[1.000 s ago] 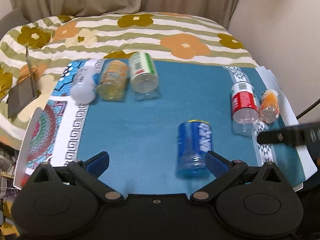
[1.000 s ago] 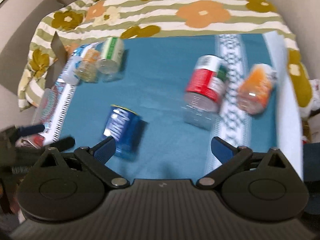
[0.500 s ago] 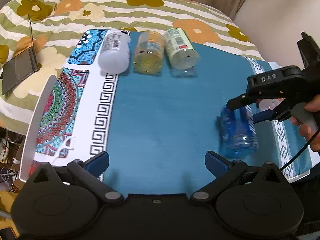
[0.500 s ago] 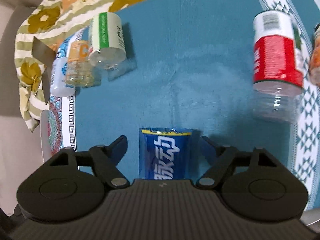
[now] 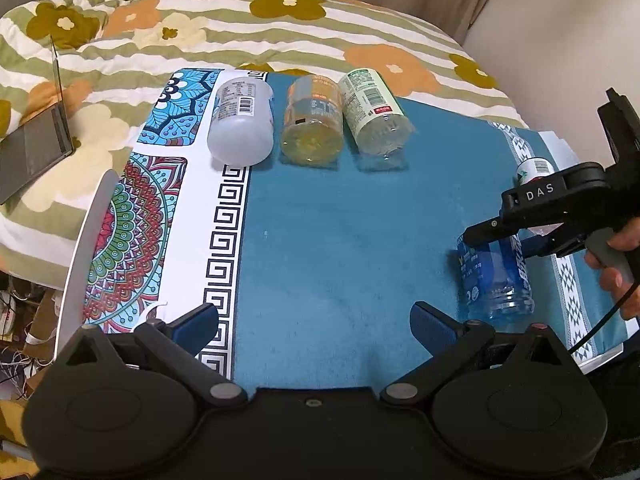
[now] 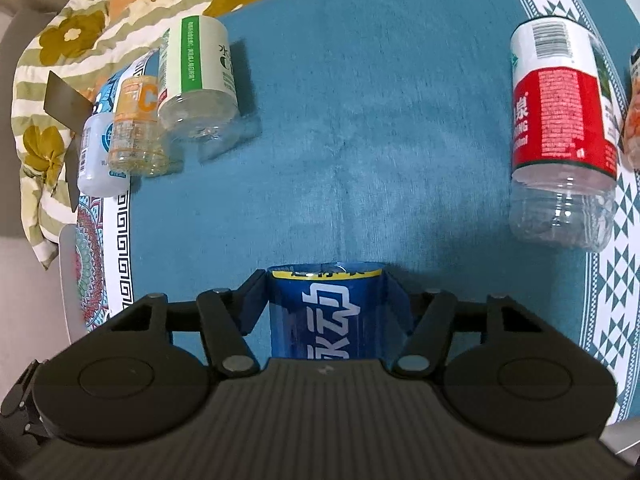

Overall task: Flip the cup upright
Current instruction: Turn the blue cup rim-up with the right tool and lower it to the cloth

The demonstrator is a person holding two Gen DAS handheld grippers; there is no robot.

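A blue-labelled clear plastic cup [image 6: 326,312] lies on its side on the teal cloth. My right gripper [image 6: 326,300] is shut on it, one finger on each side of its body. In the left wrist view the same blue cup [image 5: 496,276] lies at the right with the right gripper [image 5: 516,236] clamped over it. My left gripper [image 5: 316,320] is open and empty above the cloth's near edge, well left of the cup.
Three cups lie in a row at the back left: white [image 5: 242,122], orange [image 5: 314,120], green-labelled [image 5: 374,114]. A red-labelled cup [image 6: 562,128] and an orange one [image 6: 634,112] lie at the right. The patterned mat [image 5: 132,240] and a laptop [image 5: 34,148] are at the left.
My right gripper's fingers have closed in from beside the blue cup until they press on its sides. The left gripper has stayed open, its view shifting a little.
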